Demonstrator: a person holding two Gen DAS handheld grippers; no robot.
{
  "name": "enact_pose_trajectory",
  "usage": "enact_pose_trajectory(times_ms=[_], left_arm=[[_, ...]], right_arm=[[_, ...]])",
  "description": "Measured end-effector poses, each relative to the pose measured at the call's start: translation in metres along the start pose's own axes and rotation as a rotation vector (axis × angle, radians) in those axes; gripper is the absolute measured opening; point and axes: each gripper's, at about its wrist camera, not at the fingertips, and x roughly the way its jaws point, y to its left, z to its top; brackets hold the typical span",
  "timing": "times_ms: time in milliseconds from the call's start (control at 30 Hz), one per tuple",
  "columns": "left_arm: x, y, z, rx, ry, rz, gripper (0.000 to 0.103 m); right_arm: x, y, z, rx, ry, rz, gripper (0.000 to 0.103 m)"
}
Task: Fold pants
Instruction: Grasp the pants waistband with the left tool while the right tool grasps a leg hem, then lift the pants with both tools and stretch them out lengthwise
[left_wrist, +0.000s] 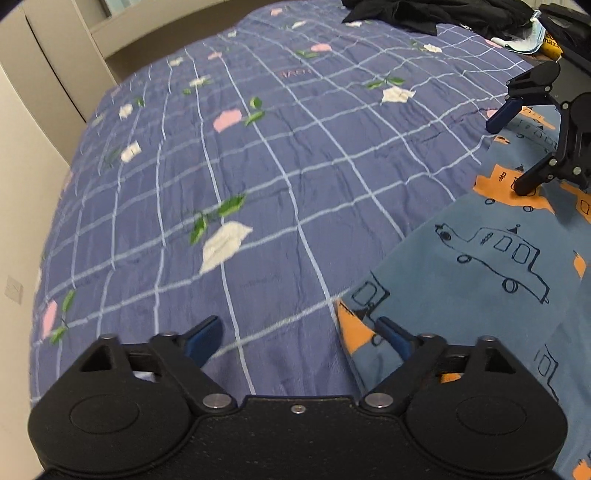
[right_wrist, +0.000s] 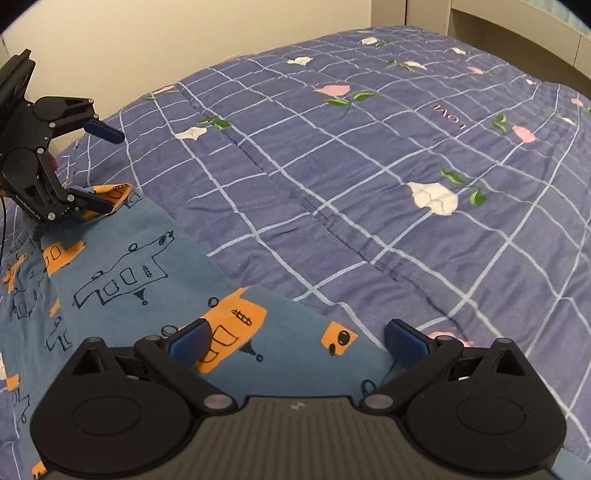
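**Both grippers open at the edge of the pants**

The left gripper, black with blue pads, points steeply down at the bed with its jaws spread wide. Its one blue pad lies at the orange-printed corner of the blue cotton pants with drawn cars and orange patches; the other pad sits over bare quilt. The right wrist view shows that corner lifted against the lower finger, but the pads do not press on the cloth.

The right gripper, of the same black and blue build, also stands wide open. The straight edge of the pants runs between its fingers: one pad is over an orange car print, the other at the border where cloth meets quilt. Whether either pad touches the fabric cannot be told.

The pants lie flat, spread along the near side of the bed, between the two grippers. Beneath them is the purple-blue checked quilt with pink and white flowers. At the far end of the quilt sits a heap of black clothing, well apart from the pants.
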Motion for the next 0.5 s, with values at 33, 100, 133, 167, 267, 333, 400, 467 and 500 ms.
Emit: enact_pose_trajectory(times_ms=[33, 100, 133, 167, 267, 333, 400, 467, 500], left_arm=[[0.002, 0.002, 0.0, -0.006, 0.013, -0.014, 0.081], [0.004, 0.006, -0.002, -0.029, 0.031, -0.039, 0.076], [0.006, 0.008, -0.002, -0.046, 0.04, -0.049, 0.074], [0.007, 0.011, -0.002, -0.066, 0.048, -0.066, 0.065], [0.01, 0.02, -0.001, -0.123, 0.065, -0.138, 0.049], [0.01, 0.022, -0.001, -0.144, 0.072, -0.155, 0.041], [0.008, 0.022, 0.0, -0.146, 0.08, -0.171, 0.023], [0.005, 0.022, 0.0, -0.146, 0.09, -0.181, 0.01], [0.004, 0.023, 0.0, -0.147, 0.094, -0.181, 0.006]], right_arm=[[0.001, 0.001, 0.0, -0.004, 0.0, -0.002, 0.097], [0.002, 0.002, 0.001, -0.01, 0.005, -0.012, 0.093], [0.002, 0.002, 0.001, -0.008, 0.006, -0.015, 0.091], [0.001, 0.002, 0.001, -0.007, 0.005, -0.015, 0.089], [0.001, 0.003, 0.004, -0.015, 0.008, -0.023, 0.073], [0.0, 0.004, 0.004, -0.033, 0.017, -0.019, 0.058], [0.0, 0.006, 0.005, -0.045, 0.03, -0.021, 0.053], [0.0, 0.008, 0.004, -0.054, 0.041, -0.019, 0.048], [-0.001, 0.01, 0.004, -0.064, 0.048, -0.015, 0.046]])
